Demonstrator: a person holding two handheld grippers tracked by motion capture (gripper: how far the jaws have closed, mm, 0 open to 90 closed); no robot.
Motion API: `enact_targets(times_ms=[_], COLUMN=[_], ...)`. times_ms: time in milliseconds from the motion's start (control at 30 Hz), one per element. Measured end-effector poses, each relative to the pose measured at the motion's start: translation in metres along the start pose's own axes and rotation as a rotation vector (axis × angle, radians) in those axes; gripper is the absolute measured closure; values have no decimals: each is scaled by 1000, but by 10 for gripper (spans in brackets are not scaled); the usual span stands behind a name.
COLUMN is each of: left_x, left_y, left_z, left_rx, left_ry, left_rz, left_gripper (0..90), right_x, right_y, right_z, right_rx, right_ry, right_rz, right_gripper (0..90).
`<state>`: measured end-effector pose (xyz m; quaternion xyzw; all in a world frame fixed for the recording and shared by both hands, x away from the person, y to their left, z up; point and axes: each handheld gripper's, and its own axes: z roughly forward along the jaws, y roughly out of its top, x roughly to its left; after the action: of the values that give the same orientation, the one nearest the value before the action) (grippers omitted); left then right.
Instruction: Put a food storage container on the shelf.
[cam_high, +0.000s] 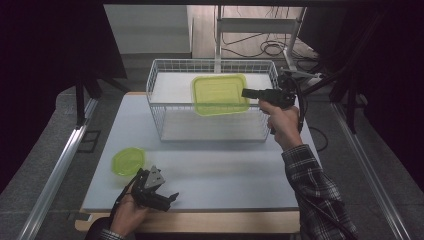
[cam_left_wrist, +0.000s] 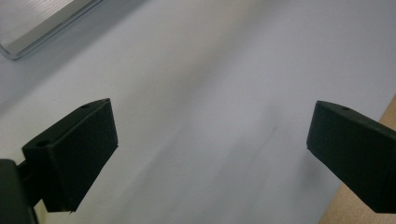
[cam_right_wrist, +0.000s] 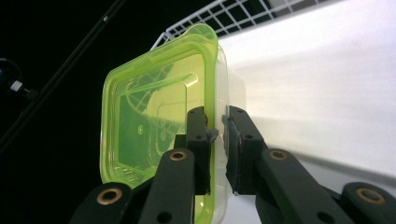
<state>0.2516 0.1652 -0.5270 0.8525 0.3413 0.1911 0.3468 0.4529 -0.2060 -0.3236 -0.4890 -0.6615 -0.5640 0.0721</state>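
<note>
A square clear container with a yellow-green lid (cam_high: 220, 94) hangs above the white wire basket (cam_high: 159, 107), held level by its right edge. My right gripper (cam_high: 246, 93) is shut on that edge; in the right gripper view the lidded container (cam_right_wrist: 159, 121) stands on edge with its rim pinched between the pads of the right gripper (cam_right_wrist: 217, 140). A small round yellow-green container (cam_high: 128, 161) sits on the table near the front left. My left gripper (cam_high: 172, 198) rests low at the front edge beside it, jaws wide open over bare table, as the left gripper (cam_left_wrist: 210, 144) view shows.
The grey tabletop (cam_high: 225, 170) ends in a wooden front edge (cam_high: 210, 221). Metal rails run along both sides on the floor. A white frame and cables stand behind the basket. Dark curtains close in left and right.
</note>
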Motion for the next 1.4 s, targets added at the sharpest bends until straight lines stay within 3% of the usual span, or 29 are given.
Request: enact_targets(times_ms=[300,567,933,1067,1400], left_x=[0,0,-1,-1,-2], left_y=[0,0,0,0,0], left_z=[0,0,1,1,2], left_rx=[5,7,15,20,23], left_ry=[-2,-2,-6,-3,-7], left_rz=[2,8,15,23,24], left_gripper=[19,19,18,17,17], right_x=[7,12,4,1,3], right_y=[14,24,25,23,26], right_z=[13,29,42,43,49], right_rx=[-23,-38,-58,-69,-69], right_ry=[-35,-102,-149,-144,-204], right_rz=[-17,-33,-9,-6,-62], right_gripper=[800,800,798,795,753])
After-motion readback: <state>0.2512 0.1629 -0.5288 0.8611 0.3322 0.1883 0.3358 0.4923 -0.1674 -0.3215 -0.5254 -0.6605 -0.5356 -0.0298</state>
